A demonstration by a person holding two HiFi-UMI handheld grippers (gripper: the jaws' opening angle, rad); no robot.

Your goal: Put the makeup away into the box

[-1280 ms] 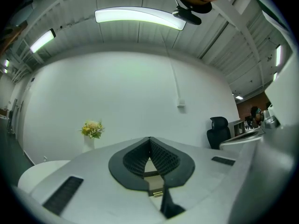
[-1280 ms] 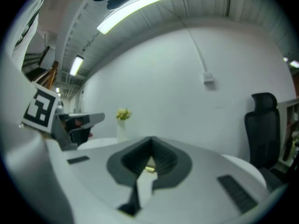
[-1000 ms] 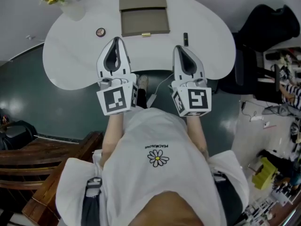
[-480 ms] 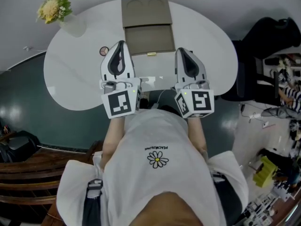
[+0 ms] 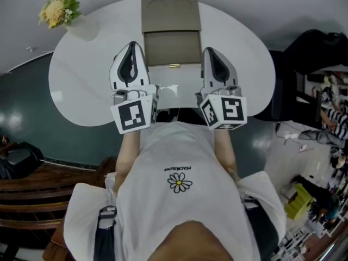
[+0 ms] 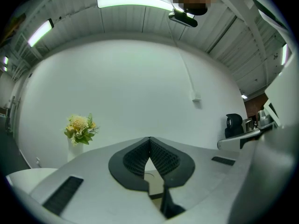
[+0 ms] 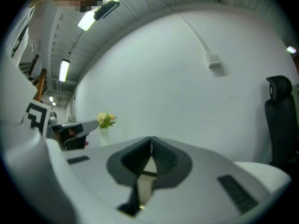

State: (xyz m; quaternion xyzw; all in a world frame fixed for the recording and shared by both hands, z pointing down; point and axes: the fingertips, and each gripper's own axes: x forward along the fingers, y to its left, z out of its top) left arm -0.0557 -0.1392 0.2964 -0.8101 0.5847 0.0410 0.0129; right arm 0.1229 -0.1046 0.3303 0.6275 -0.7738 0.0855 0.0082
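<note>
I can't pick out any makeup from here. The left gripper [image 5: 131,48] and right gripper [image 5: 210,52] cover the table [image 5: 81,86] on either side of the box [image 5: 171,47], so whatever lies there is hidden from my head view. The box itself sits open at the far middle of the table, between the two gripper tips, with its lid laid back.

In the left gripper view the jaws are closed tip to tip with nothing between them [image 6: 149,141]. A sliver of the box shows through the gap lower down. The right gripper view shows the same, closed and empty [image 7: 151,143], though that picture is soft.

The table is white and rounded, with a vase of flowers [image 5: 58,10] at its far left corner. Around it there is dark teal floor [image 5: 32,113], a black office chair [image 5: 321,42] to the right and a plain white wall [image 6: 140,87] ahead.
</note>
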